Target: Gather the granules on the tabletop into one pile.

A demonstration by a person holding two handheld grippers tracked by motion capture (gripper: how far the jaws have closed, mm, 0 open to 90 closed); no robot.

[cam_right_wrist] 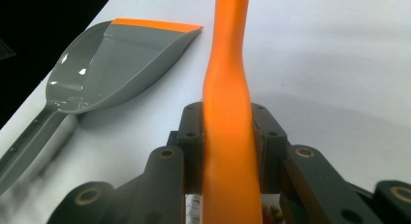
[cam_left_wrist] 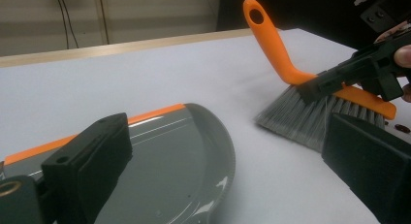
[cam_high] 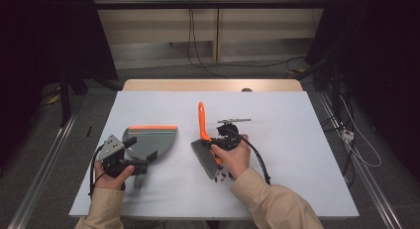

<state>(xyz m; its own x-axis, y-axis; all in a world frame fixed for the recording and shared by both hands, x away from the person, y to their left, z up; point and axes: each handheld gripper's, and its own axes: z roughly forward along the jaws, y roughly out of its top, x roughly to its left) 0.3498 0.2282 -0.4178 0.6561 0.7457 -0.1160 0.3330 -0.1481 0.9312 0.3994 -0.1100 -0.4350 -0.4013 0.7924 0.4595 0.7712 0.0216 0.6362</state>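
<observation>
Orange-handled grey-bristled hand brush (cam_high: pixel 205 149) sits clamped in our right gripper (cam_high: pixel 221 140); our left gripper (cam_high: pixel 130 157), jaws apart, straddles the grey plastic dustpan (cam_high: pixel 151 140) to its left.

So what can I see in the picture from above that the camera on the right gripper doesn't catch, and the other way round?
From above: the whole white table, the person's hands, the left gripper at the grey dustpan, the brush's grey bristles, and small dark bits on the table by the right hand.

From the right gripper view: a close look at the right gripper, its jaws clamped on both sides of the orange brush handle.

Both share the dustpan with its orange lip, the orange handle and the white tabletop.
</observation>
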